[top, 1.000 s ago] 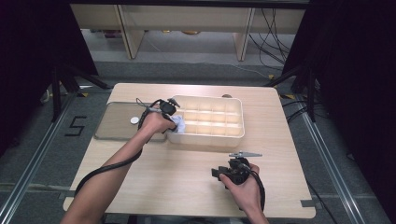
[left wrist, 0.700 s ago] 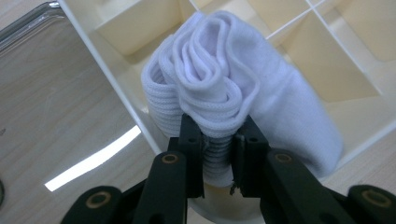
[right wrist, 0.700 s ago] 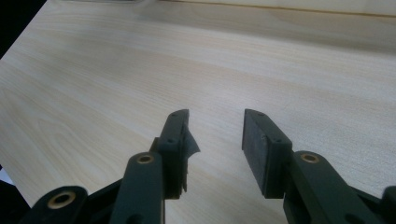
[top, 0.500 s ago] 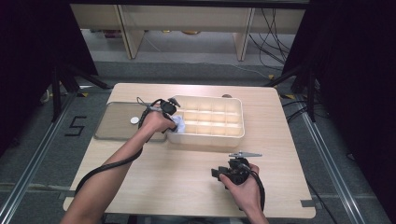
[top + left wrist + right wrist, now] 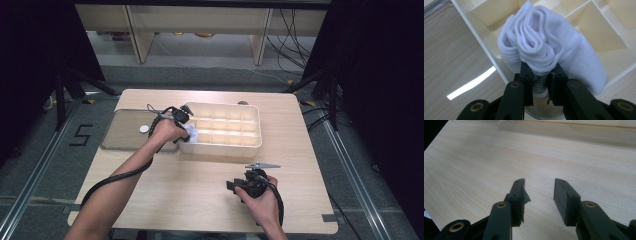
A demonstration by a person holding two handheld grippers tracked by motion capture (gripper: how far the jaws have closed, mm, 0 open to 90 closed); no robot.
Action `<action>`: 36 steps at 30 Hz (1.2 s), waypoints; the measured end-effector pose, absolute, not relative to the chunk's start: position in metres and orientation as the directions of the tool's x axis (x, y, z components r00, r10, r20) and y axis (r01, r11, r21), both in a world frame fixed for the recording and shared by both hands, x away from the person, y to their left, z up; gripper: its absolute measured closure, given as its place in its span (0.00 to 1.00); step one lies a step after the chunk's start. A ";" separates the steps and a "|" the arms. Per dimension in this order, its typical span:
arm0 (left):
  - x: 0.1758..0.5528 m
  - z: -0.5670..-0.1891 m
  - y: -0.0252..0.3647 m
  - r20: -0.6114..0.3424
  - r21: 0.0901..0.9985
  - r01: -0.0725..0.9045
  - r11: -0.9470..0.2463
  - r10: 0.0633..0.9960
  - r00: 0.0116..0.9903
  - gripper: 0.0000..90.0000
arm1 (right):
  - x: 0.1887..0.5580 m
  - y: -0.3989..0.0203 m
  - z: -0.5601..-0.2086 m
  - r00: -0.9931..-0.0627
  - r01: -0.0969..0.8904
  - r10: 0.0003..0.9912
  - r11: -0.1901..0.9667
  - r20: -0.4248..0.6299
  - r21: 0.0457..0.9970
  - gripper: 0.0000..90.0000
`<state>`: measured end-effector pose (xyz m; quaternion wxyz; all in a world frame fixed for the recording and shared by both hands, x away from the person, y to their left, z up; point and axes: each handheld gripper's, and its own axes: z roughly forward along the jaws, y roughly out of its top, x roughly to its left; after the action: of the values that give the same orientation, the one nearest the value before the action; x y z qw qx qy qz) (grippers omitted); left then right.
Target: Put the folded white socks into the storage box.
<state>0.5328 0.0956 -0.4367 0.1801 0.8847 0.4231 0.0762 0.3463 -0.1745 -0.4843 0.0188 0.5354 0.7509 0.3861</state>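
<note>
Nothing has shifted since earlier: left gripper (image 5: 540, 85) clamps the white sock (image 5: 541, 45) in the tray's (image 5: 252, 145) near-left compartment; push it fully down before letting go, while right gripper (image 5: 539, 197) waits, jaws apart and empty

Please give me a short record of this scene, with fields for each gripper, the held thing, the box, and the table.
left gripper: shut on the white sock, at the box's left end
white sock: folded, held over a compartment by the box wall
right gripper: open, nothing between the jaws, above bare table
divided box: cream, many compartments
clear lid: flat on the table, left of the box
table: light wood
</note>
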 end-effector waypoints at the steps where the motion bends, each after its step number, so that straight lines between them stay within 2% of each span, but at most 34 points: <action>1: 0.533 -0.437 0.096 -0.018 0.382 0.721 -0.578 0.776 0.631 0.84 | 0.346 -0.174 -0.484 -0.425 0.792 0.818 0.128 0.388 0.597 0.68; 3: 0.533 -0.437 0.096 -0.019 0.385 0.720 -0.577 0.775 0.631 0.84 | 0.346 -0.174 -0.485 -0.423 0.794 0.818 0.128 0.390 0.594 0.68; 4: 0.532 -0.437 0.096 -0.021 0.387 0.721 -0.575 0.776 0.630 0.84 | 0.343 -0.170 -0.482 -0.365 0.834 0.821 0.079 0.439 0.546 0.68; 6: 0.532 -0.437 0.097 -0.028 0.395 0.722 -0.568 0.778 0.628 0.84 | 0.346 -0.173 -0.484 -0.409 0.805 0.824 0.123 0.392 0.580 0.68; 10: 0.532 -0.436 0.097 -0.029 0.396 0.718 -0.572 0.774 0.632 0.83 | 0.346 -0.174 -0.485 -0.429 0.784 0.814 0.119 0.392 0.610 0.68; 19: 0.530 -0.435 0.097 -0.039 0.416 0.725 -0.550 0.785 0.618 0.82 | 0.346 -0.173 -0.484 -0.412 0.794 0.817 0.104 0.404 0.599 0.68; 25: 0.529 -0.430 0.100 -0.054 0.444 0.717 -0.537 0.782 0.620 0.75 | 0.347 -0.175 -0.485 -0.431 0.782 0.814 0.121 0.390 0.611 0.68; 31: 0.527 -0.424 0.101 -0.063 0.478 0.716 -0.509 0.793 0.606 0.63 | 0.347 -0.175 -0.484 -0.430 0.781 0.818 0.125 0.383 0.611 0.68; 34: 0.526 -0.417 0.100 -0.065 0.511 0.705 -0.491 0.796 0.602 0.59 | 0.345 -0.174 -0.483 -0.406 0.797 0.826 0.111 0.391 0.593 0.68; 36: 0.527 -0.413 0.100 -0.056 0.537 0.692 -0.483 0.798 0.600 0.58 | 0.347 -0.176 -0.483 -0.426 0.785 0.822 0.128 0.378 0.606 0.68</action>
<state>0.5267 0.0999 -0.4135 0.2625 0.8551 0.4356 0.1008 0.3467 -0.1755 -0.4834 0.0237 0.5350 0.7507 0.3869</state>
